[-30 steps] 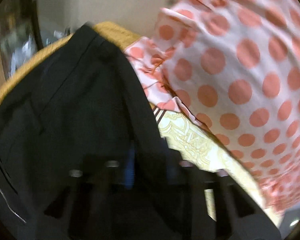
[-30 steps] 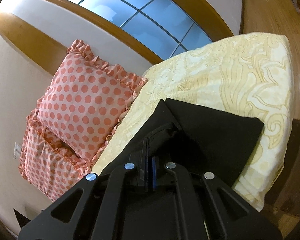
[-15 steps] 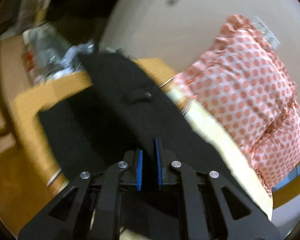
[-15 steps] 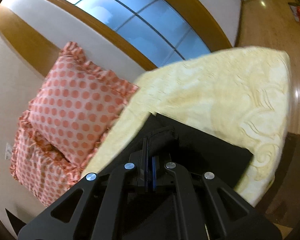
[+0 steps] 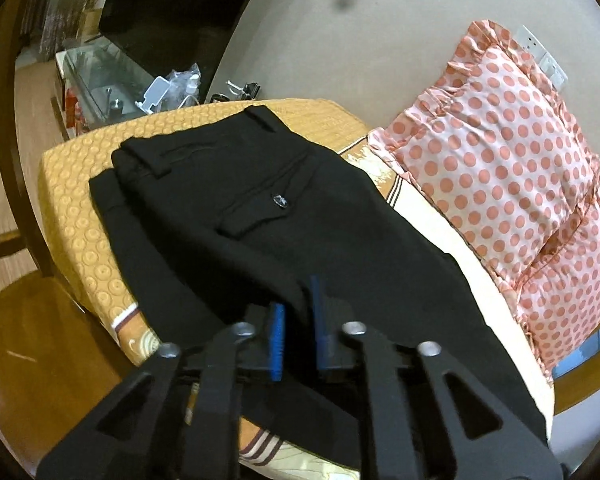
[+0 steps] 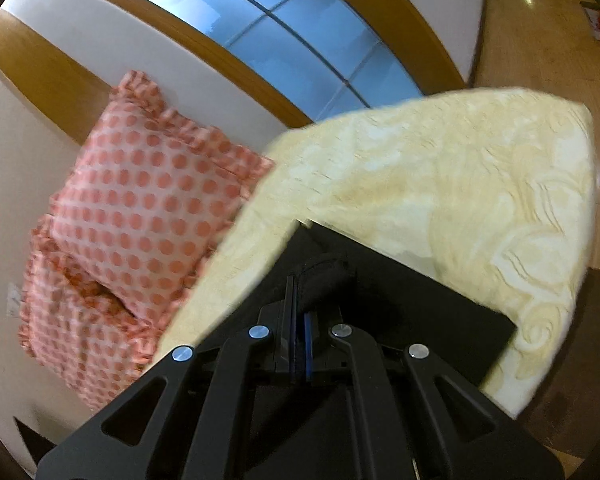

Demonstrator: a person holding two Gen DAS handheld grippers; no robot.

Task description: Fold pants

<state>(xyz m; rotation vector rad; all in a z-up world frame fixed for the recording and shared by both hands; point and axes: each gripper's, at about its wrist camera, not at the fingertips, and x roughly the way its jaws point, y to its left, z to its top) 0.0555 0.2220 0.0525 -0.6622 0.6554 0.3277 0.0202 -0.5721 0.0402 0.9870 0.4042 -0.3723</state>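
Note:
Black pants (image 5: 252, 200) lie on the yellow patterned bed cover (image 5: 72, 216), waistband and back pocket at the far end. My left gripper (image 5: 298, 320) sits low over the leg cloth with a small gap between its blue pads (image 5: 277, 340), and a ridge of black cloth runs into that gap. In the right wrist view the pants (image 6: 420, 312) lie on the cream cover (image 6: 440, 184). My right gripper (image 6: 300, 312) is shut on a bunched fold of the pants.
Pink polka-dot pillows (image 5: 512, 200) lean on the wall beside the pants and show in the right wrist view (image 6: 140, 216). A glass table with clutter (image 5: 112, 80) stands beyond the bed. A window (image 6: 284, 40) and wooden floor (image 6: 540, 40) lie beyond.
My left gripper has swung away from the pillow and pulled back, so the whole waistband end shows. My right gripper has kept its hold and drawn the cloth back across the cover.

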